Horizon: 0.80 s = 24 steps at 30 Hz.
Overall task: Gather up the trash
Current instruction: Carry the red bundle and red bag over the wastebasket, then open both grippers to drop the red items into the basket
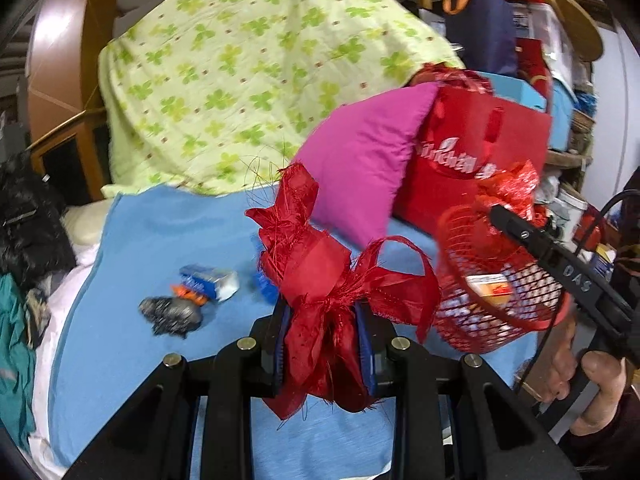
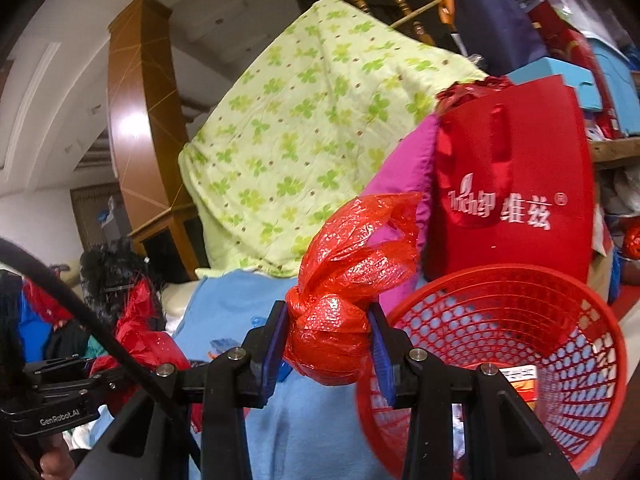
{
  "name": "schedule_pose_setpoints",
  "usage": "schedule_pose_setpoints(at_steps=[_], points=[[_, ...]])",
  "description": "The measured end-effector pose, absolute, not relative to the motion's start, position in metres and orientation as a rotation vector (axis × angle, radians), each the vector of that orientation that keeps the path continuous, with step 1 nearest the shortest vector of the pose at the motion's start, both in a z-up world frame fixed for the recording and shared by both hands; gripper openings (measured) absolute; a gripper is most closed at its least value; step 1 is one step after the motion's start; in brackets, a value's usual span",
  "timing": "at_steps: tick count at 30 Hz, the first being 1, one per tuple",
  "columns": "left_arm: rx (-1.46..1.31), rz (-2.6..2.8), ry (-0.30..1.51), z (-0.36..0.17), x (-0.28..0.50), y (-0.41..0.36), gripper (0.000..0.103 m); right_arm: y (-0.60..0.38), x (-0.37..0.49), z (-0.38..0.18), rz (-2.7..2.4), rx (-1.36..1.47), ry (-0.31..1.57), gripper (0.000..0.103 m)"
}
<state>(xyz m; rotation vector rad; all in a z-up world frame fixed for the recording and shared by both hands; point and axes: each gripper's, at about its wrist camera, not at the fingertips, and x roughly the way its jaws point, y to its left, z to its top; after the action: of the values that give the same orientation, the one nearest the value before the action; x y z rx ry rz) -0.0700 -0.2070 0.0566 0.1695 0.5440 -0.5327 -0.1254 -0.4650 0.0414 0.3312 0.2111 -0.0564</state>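
Blue bedsheet [image 1: 152, 240] below; left gripper [image 1: 326, 344] clamped on frayed red fabric ribbon [image 1: 320, 280], right gripper [image 2: 330, 344] clamped on crumpled red plastic bag [image 2: 340, 312], beside red mesh plastic basket [image 2: 520, 308].

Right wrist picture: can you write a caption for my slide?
Right gripper clamps a crumpled red plastic bag beside the red mesh plastic basket on the blue cloth.

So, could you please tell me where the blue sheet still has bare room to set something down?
Bare blue sheet lies left of the crumpled grey wrapper and blue packet, up to the clover quilt. It is crowded to the right: pink cushion, red bag and red basket.
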Motion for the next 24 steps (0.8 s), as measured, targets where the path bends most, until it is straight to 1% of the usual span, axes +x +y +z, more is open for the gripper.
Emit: schedule_pose_setpoints(at_steps=[14, 24], points=[[0.193, -0.710, 0.466, 0.093, -0.087, -0.270, 0.031, -0.525, -0.168, 0.044, -0.182, 0.454, 0.122, 0.042], [0.197, -0.802, 0.494, 0.096, -0.076, -0.317, 0.032, -0.562, -0.190, 0.037, -0.251, 0.531, 0.112, 0.042]])
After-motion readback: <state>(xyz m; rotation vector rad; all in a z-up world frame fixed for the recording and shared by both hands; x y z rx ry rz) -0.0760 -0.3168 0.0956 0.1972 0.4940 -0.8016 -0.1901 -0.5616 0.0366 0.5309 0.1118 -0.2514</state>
